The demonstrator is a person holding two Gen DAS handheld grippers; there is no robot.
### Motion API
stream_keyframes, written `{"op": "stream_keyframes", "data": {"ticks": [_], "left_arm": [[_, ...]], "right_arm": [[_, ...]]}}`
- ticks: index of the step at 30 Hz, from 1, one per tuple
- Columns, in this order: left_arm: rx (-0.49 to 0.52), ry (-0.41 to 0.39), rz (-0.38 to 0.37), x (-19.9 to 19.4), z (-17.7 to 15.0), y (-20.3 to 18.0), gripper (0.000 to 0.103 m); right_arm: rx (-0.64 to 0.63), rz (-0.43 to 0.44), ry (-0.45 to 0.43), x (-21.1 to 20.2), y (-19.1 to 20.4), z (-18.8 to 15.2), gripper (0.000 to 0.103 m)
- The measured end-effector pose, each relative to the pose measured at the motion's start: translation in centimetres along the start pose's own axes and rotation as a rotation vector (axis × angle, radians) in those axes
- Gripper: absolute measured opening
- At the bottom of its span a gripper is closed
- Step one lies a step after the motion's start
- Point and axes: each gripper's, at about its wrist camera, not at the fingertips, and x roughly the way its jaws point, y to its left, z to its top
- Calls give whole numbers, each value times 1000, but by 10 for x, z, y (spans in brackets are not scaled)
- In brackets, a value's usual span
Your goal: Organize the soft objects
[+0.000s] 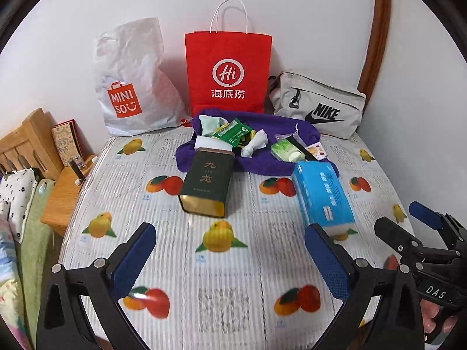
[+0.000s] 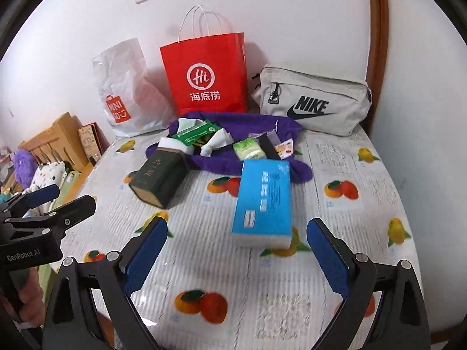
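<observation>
The purple cloth [image 1: 280,134] lies crumpled on the fruit-print table cover [image 1: 239,262], well ahead of both claws, with small things heaped on it: a green packet [image 1: 233,134], a knotted white rag [image 1: 255,144], a pale green tissue pack [image 1: 284,150]. A dark green tin [image 1: 205,185] lies on its side ahead of the left claw [image 1: 230,256], its far end on the cloth. A blue tissue pack [image 2: 262,201] lies just ahead of the right claw [image 2: 236,253], its far end touching the cloth. Both claws hang over the cover with jaws spread wide and nothing between the blue pads. Farther back, 3 bags stand against the wall: a white Miniso bag [image 1: 131,87], a red paper bag [image 1: 229,73] and a grey Nike pouch [image 1: 318,105].
</observation>
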Motion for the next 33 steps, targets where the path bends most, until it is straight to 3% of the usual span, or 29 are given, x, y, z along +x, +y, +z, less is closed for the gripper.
{"op": "stream_keyframes", "data": {"ticks": [13, 33], "left_arm": [[36, -40, 21, -43, -21, -20, 103], [32, -46, 19, -57, -34, -20, 103]], "right_arm": [[30, -12, -33, -46, -5, -25, 96], [16, -13, -46, -67, -2, -38, 96]]}}
